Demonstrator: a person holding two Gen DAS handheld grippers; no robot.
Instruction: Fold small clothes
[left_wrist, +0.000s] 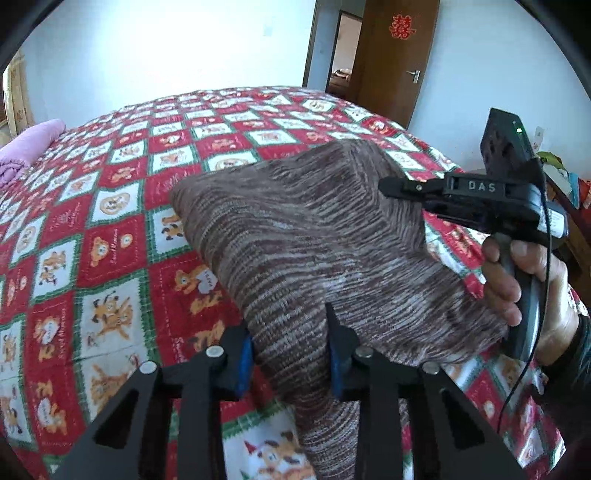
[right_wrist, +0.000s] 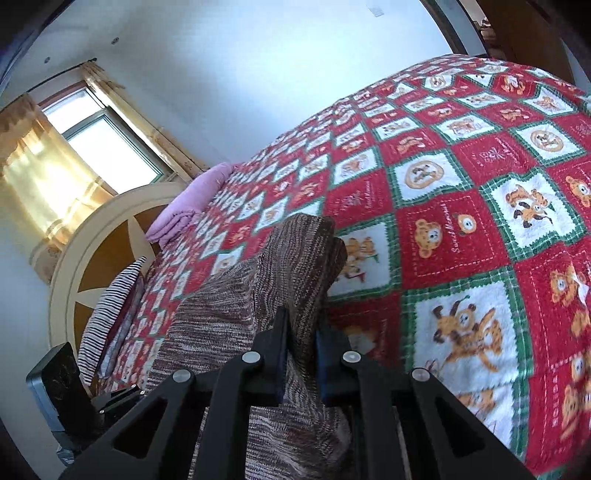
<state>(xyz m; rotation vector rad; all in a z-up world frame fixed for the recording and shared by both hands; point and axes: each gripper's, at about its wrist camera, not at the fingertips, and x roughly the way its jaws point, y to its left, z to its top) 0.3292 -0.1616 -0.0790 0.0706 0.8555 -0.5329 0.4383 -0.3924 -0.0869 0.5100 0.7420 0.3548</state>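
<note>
Above a red patchwork bedspread (left_wrist: 110, 229), a brown knitted garment (left_wrist: 314, 229) is held up by both grippers.
Its near edge is pinched between the blue pads of the left gripper (left_wrist: 291, 354); another fold is clamped tightly by the nearly closed right gripper (right_wrist: 301, 354), held in a hand (left_wrist: 517, 280).

The right gripper (right_wrist: 300, 354) pinches a brown knitted cloth (right_wrist: 236, 317) between its two black fingers (right_wrist: 275, 354). The cloth stands up in a bunch above the bed (right_wrist: 461, 206), which has a red, white and green cover with little bears. A folded pink blanket (right_wrist: 188, 206) lies at the far side. A striped pillow (right_wrist: 110, 306) leans near the round headboard (right_wrist: 96, 236). A window (right_wrist: 99, 136) has yellow curtains.
</note>
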